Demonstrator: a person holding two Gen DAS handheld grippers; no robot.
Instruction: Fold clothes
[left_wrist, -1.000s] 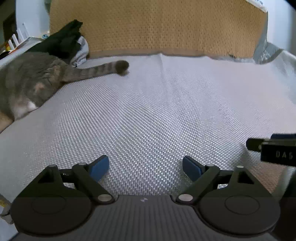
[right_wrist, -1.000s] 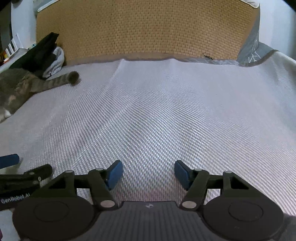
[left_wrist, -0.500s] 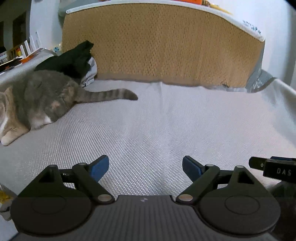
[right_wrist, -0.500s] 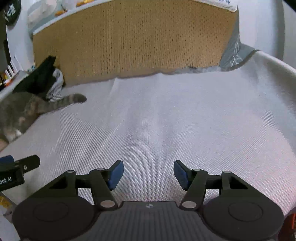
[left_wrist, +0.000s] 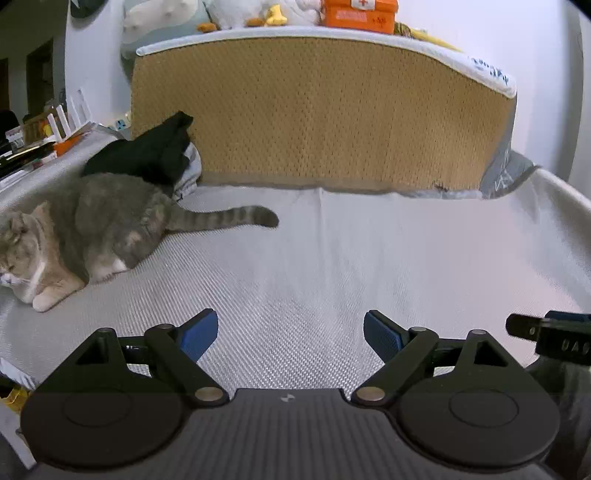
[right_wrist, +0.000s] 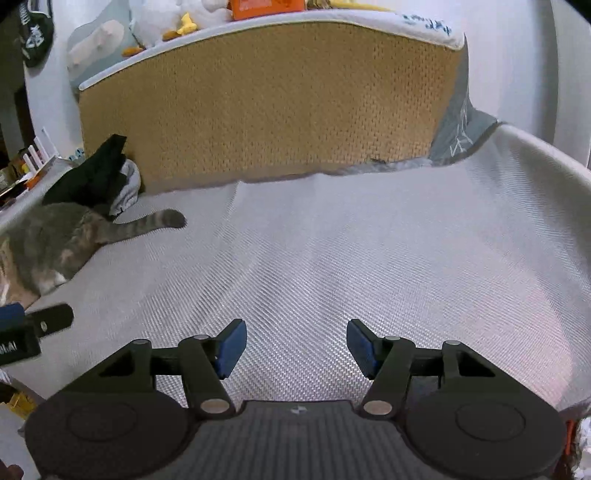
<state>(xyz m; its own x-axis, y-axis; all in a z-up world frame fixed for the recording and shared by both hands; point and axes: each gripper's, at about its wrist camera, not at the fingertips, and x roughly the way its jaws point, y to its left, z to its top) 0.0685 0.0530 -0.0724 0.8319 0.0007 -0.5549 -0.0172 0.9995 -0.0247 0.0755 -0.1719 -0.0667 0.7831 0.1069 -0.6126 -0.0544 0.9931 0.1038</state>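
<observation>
A heap of black and grey clothes (left_wrist: 151, 155) (right_wrist: 99, 181) lies at the far left of the bed, against the tan mesh headboard (left_wrist: 317, 110) (right_wrist: 266, 99). My left gripper (left_wrist: 290, 332) hovers open above the grey woven bed cover (left_wrist: 351, 258), nothing between its blue pads. My right gripper (right_wrist: 293, 345) is likewise open and empty over the cover (right_wrist: 369, 251). Each gripper's tip shows at the edge of the other's view: the right one (left_wrist: 546, 332), the left one (right_wrist: 33, 328). Both stand well short of the clothes.
A grey tabby cat (left_wrist: 81, 236) (right_wrist: 51, 243) lies on the left of the bed, in front of the clothes, its tail stretched towards the middle. Plush toys and an orange box (left_wrist: 356, 14) sit on top of the headboard. A cluttered table (left_wrist: 33, 144) stands at far left.
Both grippers have risen and tilted up, so the headboard's top, the shelf items and more of the cat have come into view. The cat's tail has shifted slightly. Both jaws stay open.
</observation>
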